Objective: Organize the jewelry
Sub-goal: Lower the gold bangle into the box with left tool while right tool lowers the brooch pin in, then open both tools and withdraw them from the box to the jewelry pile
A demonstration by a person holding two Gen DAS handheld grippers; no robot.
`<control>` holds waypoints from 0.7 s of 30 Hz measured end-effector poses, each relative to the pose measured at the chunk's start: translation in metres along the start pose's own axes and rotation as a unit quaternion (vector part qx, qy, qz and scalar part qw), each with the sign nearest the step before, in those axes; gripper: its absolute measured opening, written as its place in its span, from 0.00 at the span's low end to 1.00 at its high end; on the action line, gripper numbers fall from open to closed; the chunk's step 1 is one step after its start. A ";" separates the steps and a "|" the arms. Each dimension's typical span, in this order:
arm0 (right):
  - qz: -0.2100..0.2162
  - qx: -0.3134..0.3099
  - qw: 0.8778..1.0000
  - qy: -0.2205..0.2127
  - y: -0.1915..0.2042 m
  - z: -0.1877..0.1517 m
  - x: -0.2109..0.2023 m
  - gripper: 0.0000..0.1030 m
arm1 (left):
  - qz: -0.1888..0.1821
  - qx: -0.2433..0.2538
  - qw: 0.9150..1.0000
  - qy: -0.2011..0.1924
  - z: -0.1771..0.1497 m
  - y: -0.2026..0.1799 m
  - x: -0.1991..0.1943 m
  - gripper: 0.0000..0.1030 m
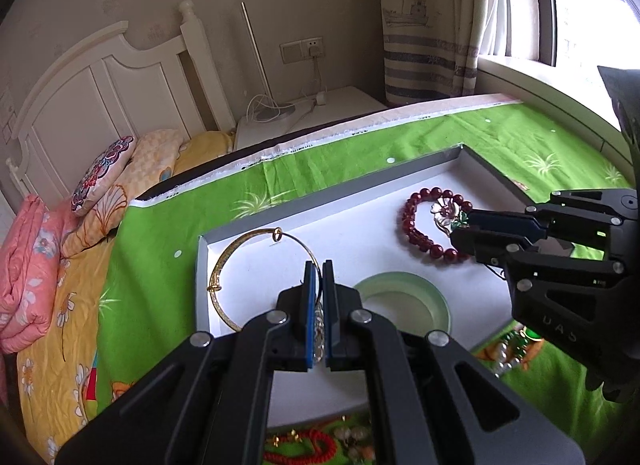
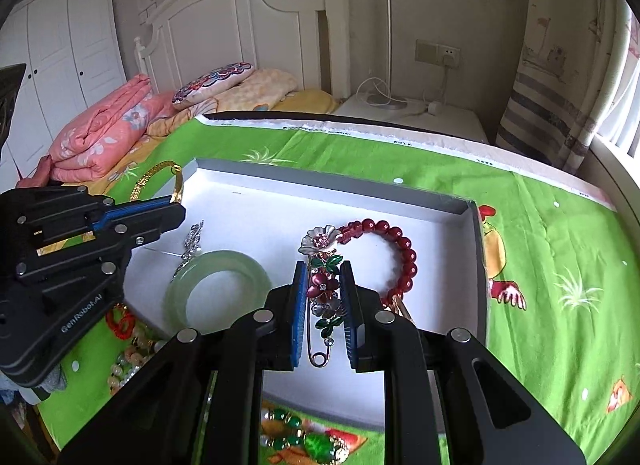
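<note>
While both grippers hang over the white tray (image 2: pixel 256 201) on the green cloth (image 2: pixel 552 249), the left gripper (image 1: pixel 319 269) pinches a sparkly silver piece (image 2: pixel 192 243) w/ jaws nearly touching; the right gripper (image 2: pixel 323 269) clamps a flower brooch (image 2: pixel 323 285). In the tray lie a gold bangle (image 1: pixel 224 265) at left, jade bangle (image 2: pixel 218 289) mid, and red bead bracelet (image 2: pixel 400 261) at right.
</note>
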State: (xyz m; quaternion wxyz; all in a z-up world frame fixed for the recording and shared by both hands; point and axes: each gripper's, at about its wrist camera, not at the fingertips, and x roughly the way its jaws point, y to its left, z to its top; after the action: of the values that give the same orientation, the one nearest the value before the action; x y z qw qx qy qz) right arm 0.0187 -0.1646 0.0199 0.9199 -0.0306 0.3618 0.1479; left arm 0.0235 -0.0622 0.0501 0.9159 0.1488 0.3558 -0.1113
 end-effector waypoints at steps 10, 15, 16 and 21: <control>0.002 0.001 1.000 0.007 0.002 0.003 0.013 0.17 | 0.009 0.006 1.000 0.010 0.008 -0.005 0.017 0.03; 0.006 0.026 1.000 0.007 -0.004 0.004 0.015 0.19 | 0.025 -0.006 1.000 0.013 0.009 0.000 0.024 0.11; 0.009 0.030 0.999 0.007 -0.005 0.004 0.014 0.20 | 0.027 -0.009 1.000 0.013 0.009 0.001 0.024 0.20; 0.012 0.036 0.999 0.000 -0.008 0.002 0.007 0.31 | 0.065 -0.003 0.998 -0.010 0.007 0.003 0.014 0.66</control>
State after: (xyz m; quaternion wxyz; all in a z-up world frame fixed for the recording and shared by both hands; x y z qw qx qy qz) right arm 0.0268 -0.1702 0.0161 0.9188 0.0072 0.3670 0.1455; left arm 0.0389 -0.0635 0.0458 0.9250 0.1674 0.3370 -0.0522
